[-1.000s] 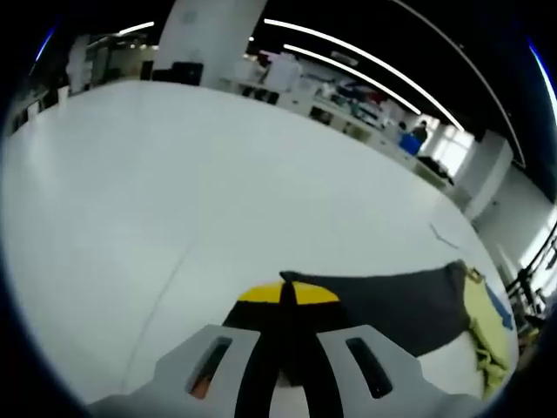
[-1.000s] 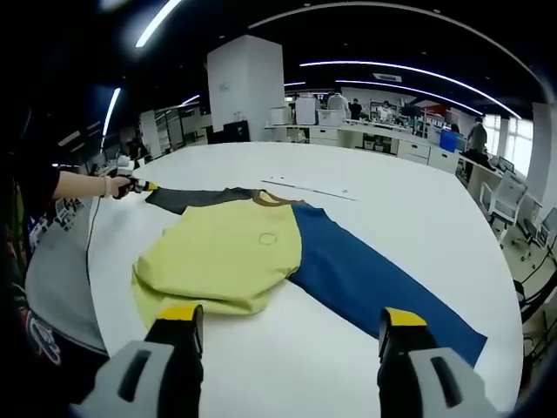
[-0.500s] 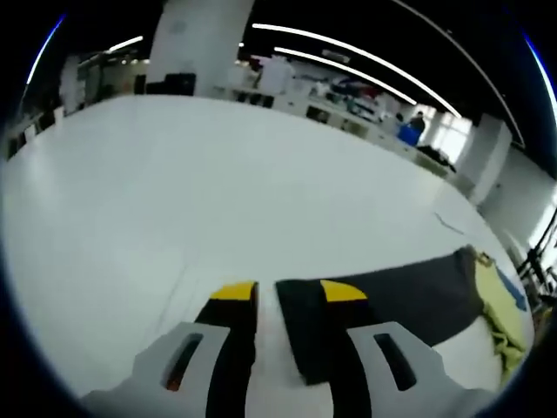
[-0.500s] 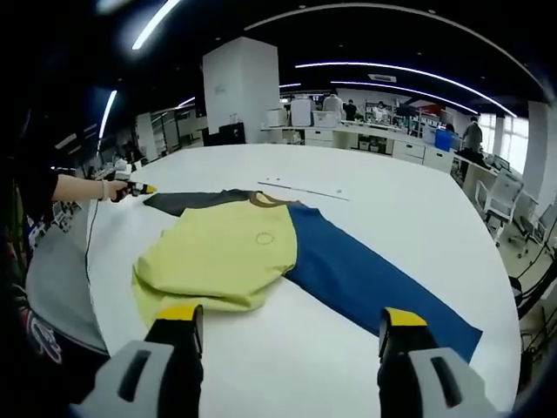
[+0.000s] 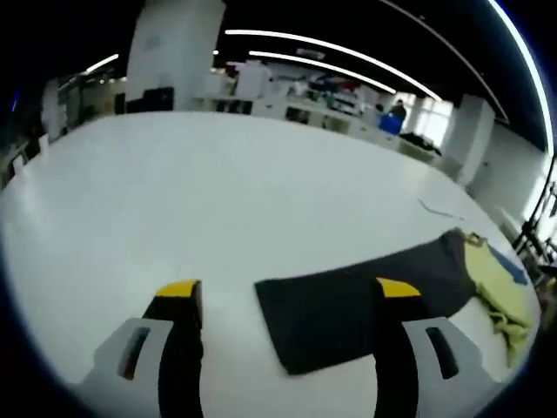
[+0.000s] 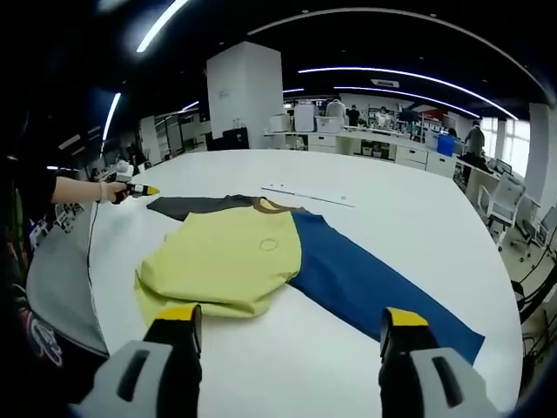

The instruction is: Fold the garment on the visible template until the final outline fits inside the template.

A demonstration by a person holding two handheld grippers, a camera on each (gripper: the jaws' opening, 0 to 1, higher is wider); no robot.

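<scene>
On the white table [image 6: 409, 226], both the left gripper [image 5: 283, 300] and right gripper [image 6: 283, 329] are spread wide and hold nothing, so the shirt [image 6: 231, 261] looks laid out, and next 1 should pinch the dark sleeve [image 5: 348, 305] to fold it in.

No text, label, brand, number or sign could be read in either view. The garment [image 6: 261, 261] bore a small round mark on its yellow chest, too small to make out. The person's grey shirt [image 6: 57, 279] carried a print at the edge of the right gripper view, but it was cut off and illegible.
</scene>
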